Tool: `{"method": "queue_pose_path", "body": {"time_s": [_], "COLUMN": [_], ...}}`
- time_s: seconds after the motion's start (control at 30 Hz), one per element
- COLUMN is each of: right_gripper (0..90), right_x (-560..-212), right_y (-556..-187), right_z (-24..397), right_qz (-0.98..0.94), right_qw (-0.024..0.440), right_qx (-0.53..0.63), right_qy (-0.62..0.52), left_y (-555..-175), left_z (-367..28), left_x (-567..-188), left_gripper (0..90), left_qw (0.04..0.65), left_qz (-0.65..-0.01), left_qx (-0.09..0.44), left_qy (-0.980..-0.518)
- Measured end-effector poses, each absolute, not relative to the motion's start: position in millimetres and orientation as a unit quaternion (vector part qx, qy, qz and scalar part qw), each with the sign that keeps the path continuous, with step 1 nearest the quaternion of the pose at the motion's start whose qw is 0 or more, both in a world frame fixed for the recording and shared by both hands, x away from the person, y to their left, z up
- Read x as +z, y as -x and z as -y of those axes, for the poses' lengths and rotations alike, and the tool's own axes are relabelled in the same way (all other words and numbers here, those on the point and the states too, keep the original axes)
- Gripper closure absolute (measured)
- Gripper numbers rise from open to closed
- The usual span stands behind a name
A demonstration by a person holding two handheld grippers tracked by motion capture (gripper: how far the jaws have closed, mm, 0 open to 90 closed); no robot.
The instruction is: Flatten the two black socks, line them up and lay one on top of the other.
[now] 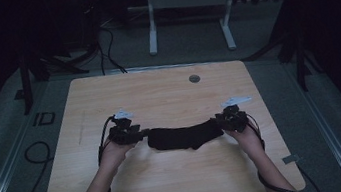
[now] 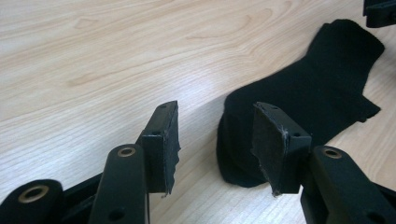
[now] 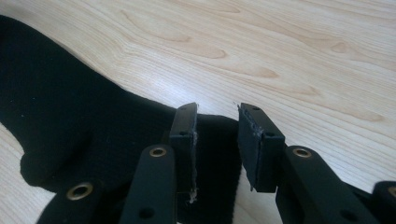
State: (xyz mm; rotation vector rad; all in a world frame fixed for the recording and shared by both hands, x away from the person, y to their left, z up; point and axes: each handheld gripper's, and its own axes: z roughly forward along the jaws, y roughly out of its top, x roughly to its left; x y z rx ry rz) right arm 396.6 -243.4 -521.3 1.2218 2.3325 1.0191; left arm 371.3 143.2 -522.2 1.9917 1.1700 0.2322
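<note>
- At the left we see the left gripper (image 1: pixel 139 133) just beside the near end of the black sock (image 1: pixel 184 137), its fingers (image 2: pixel 163 140) released, with bare worktop (image 2: pixel 93 70) in the gap and the cloth lying just off to one side.
- The sock lies stretched flat across the middle of the worktop, between the two hands.
- At the right, the right gripper (image 1: pixel 222 122) hovers over the sock's other end; its fingers (image 3: pixel 184 135) stand apart, cloth below them, not pinching it.
- We judge the laying-out step is finishing; the next move calls for a fresh grasp on an edge, or for drawing both hands back.
- Hard to make out: in the dim high view, fingers and dark sock blend together; we cannot tell which end is toe or cuff.
</note>
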Motion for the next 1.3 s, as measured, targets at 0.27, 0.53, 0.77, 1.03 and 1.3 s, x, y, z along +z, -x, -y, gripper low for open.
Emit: {"method": "queue_pose_path", "body": {"time_s": [0.27, 0.53, 0.77, 1.03, 1.3], "right_gripper": [70.9, 73.7, 72.9, 71.1, 49.7], "right_x": [-522.7, -540.6, -546.5, -547.3, -532.8], "right_y": [-395.9, -398.7, -400.0, -405.5, -402.6], "right_z": [237.6, 237.7, 234.1, 226.0, 227.1], "right_qz": [-0.822, -0.831, -0.830, -0.827, -0.826], "right_qw": [0.159, 0.169, 0.166, 0.164, 0.160], "right_qx": [0.353, 0.321, 0.322, 0.329, 0.342], "right_qy": [-0.417, -0.421, -0.424, -0.425, -0.418], "left_y": [-362.9, -368.8, -379.8, -382.8, -371.1], "left_z": [-122.7, -107.1, -117.1, -124.4, -122.3], "left_x": [-517.6, -551.0, -559.0, -558.8, -544.2], "left_gripper": [89.6, 89.7, 89.5, 89.0, 44.7], "left_qw": [0.411, 0.374, 0.376, 0.374, 0.412], "left_qz": [-0.428, -0.435, -0.447, -0.455, -0.436], "left_qx": [0.102, 0.086, 0.099, 0.104, 0.085], "left_qy": [-0.799, -0.815, -0.806, -0.801, -0.796]}}
